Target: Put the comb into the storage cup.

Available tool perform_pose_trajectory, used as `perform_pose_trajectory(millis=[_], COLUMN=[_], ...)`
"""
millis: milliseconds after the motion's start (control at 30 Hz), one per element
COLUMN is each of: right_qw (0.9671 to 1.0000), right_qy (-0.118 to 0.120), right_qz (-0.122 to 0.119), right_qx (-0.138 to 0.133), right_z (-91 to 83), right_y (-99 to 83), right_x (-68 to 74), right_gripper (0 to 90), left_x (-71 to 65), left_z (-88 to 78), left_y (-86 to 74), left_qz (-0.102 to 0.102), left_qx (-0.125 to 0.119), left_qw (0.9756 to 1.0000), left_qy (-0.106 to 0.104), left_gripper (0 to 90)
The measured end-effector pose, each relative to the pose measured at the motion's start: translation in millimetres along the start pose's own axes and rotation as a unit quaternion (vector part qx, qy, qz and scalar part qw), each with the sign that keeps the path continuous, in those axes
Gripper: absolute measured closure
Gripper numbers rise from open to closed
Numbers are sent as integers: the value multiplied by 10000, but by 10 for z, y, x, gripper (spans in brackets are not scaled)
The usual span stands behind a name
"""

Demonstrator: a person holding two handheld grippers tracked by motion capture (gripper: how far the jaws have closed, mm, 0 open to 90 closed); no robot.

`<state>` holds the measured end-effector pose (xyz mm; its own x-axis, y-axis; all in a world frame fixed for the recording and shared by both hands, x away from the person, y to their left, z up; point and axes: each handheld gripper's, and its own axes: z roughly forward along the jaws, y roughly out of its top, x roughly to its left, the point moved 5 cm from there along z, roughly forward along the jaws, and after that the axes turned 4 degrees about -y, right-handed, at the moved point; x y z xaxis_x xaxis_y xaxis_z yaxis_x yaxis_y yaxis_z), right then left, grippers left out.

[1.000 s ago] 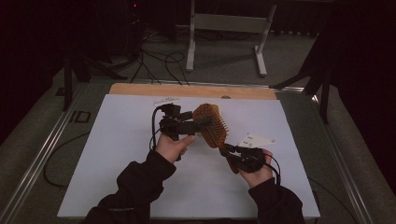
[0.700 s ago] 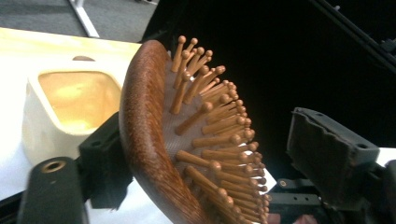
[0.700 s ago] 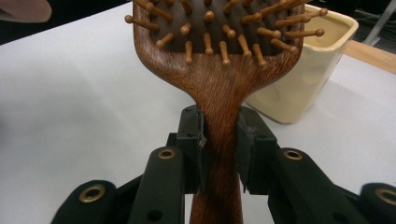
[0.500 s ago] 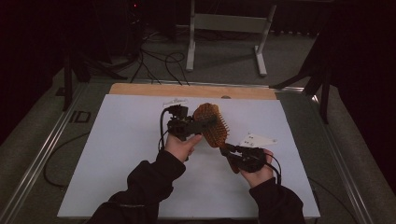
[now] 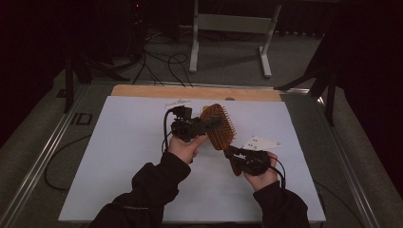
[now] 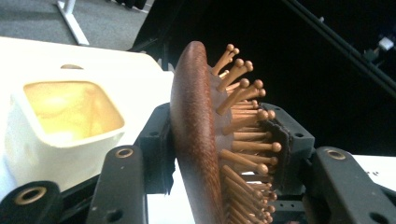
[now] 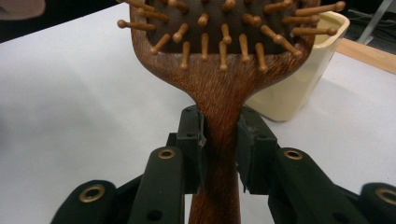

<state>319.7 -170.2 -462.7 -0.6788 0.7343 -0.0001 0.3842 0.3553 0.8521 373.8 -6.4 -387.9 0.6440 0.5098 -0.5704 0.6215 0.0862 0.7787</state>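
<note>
A wooden hairbrush (image 5: pixel 223 135) with round-tipped pegs is held up above the white table sheet (image 5: pixel 119 156). My left gripper (image 5: pixel 215 124) has just been closing, and the brush head (image 6: pixel 194 140) is between its jaws. One pad lies on the smooth back and the other on the peg tips, so it is shut on the head (image 6: pixel 219 144). My right gripper (image 5: pixel 231 153) is shut on the brush handle (image 7: pixel 219 88), both pads pressing its narrow neck (image 7: pixel 222 140). A cream square cup (image 6: pixel 65 126) stands on the sheet just behind the brush (image 7: pixel 303 79).
A wooden strip (image 5: pixel 142 91) runs along the sheet's far edge. Beyond the table a metal stand (image 5: pixel 228 23) and loose cables (image 5: pixel 161 61) lie on the floor. Metal rails (image 5: pixel 47 147) border the table's left and right sides.
The left gripper has shifted a little right onto the brush head, and its jaws have gone from wide apart to closed on it. The right gripper has kept its hold and place.
</note>
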Motion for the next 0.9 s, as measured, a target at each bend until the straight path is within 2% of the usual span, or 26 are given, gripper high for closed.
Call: perform_pose_trajectory(millis=[167,600,633,667,733,900], right_qw=[10000,9997,9995,9991,9987,9983], right_qy=[2,60,92,130,183,182], right_qz=[34,223,264,393,473,550], right_qx=[-33,-126,-119,-8,43,49], right_z=[-1,-6,-4,31,55,59], right_y=[-3,12,10,-14,-38,-44], right_x=[6,-14,-21,-37,-37,-45], right_gripper=[730,711,690,572,487,365], left_x=[-68,-152,-167,-178,-200,-236], left_z=[0,5,-3,-7,-23,-56], left_y=[25,67,92,106,137,209], left_qz=[232,469,485,504,561,710], left_qx=[84,129,98,88,58,38], left_qw=[9997,9988,9987,9986,9984,9975], left_qy=[-32,-45,-85,-98,-81,-44], left_gripper=[533,548,548,548,548,548])
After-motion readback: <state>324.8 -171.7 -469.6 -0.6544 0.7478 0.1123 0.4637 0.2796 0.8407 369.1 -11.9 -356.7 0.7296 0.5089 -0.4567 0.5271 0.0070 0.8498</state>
